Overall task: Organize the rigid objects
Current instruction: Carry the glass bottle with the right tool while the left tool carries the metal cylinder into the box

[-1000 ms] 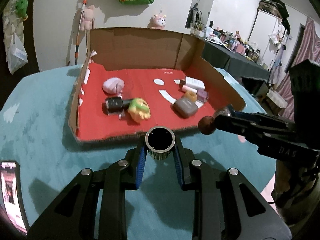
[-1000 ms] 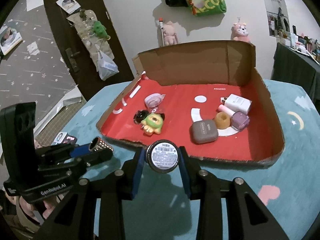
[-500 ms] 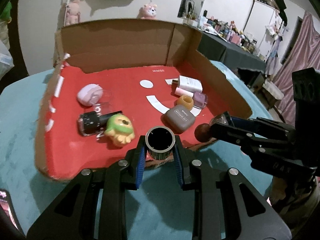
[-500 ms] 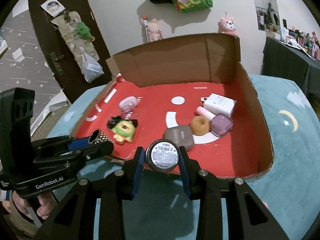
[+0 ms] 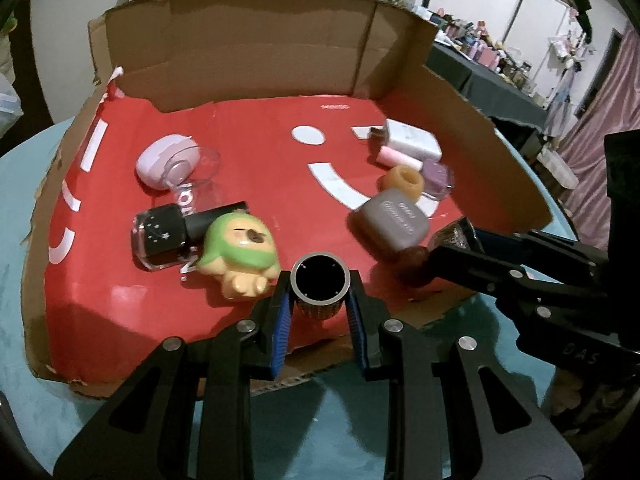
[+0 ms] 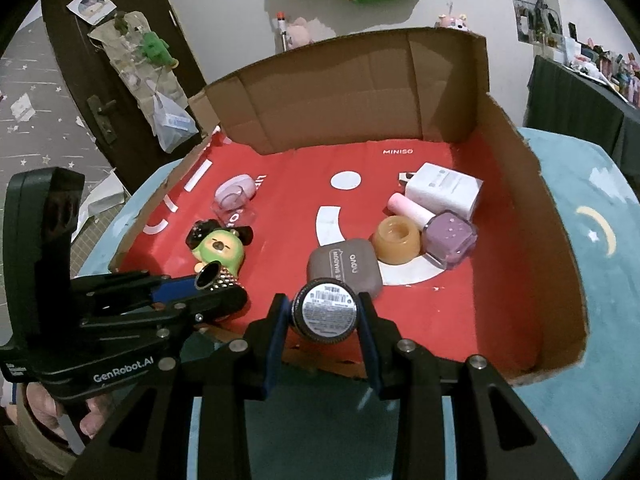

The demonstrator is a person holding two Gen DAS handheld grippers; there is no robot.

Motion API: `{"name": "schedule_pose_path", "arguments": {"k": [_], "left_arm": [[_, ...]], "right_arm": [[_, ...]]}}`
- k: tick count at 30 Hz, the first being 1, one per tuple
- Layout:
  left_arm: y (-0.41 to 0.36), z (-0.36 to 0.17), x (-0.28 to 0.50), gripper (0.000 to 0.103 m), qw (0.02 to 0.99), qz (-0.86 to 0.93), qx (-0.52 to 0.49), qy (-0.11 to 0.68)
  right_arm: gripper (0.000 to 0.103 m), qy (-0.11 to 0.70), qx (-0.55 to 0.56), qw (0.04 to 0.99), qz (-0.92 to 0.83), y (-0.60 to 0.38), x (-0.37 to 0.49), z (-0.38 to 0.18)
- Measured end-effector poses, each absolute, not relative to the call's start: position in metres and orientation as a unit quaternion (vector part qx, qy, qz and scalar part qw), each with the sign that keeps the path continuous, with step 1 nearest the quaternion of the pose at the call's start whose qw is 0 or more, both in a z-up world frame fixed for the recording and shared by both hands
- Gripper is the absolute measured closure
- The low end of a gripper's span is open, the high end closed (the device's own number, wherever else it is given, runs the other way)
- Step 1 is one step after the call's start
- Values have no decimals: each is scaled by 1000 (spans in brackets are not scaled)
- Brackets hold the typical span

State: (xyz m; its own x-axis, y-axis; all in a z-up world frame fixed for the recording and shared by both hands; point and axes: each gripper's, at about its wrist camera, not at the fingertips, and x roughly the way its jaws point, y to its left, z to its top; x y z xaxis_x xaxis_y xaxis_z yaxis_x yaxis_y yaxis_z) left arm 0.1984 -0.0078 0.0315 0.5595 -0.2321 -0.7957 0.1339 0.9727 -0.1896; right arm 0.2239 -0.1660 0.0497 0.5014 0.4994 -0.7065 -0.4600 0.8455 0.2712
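Both grippers have advanced over the box's (image 5: 256, 60) near edge. My left gripper (image 5: 319, 312) is clamped on a studded cap (image 5: 319, 288); my right gripper (image 6: 323, 320) is clamped on a round bottle (image 6: 329, 309) just before the brown case (image 6: 346, 266).
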Motion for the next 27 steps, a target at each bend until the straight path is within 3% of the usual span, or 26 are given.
{"name": "schedule_pose_path", "arguments": {"k": [20, 27], "left_arm": [[1, 31, 206, 79, 883, -95, -61, 456], [-2, 22, 216, 79, 875, -98, -63, 470]], "right_arm": [[67, 424, -37, 865, 266, -154, 220, 49], [67, 413, 2, 871, 265, -156, 236, 47]]}}
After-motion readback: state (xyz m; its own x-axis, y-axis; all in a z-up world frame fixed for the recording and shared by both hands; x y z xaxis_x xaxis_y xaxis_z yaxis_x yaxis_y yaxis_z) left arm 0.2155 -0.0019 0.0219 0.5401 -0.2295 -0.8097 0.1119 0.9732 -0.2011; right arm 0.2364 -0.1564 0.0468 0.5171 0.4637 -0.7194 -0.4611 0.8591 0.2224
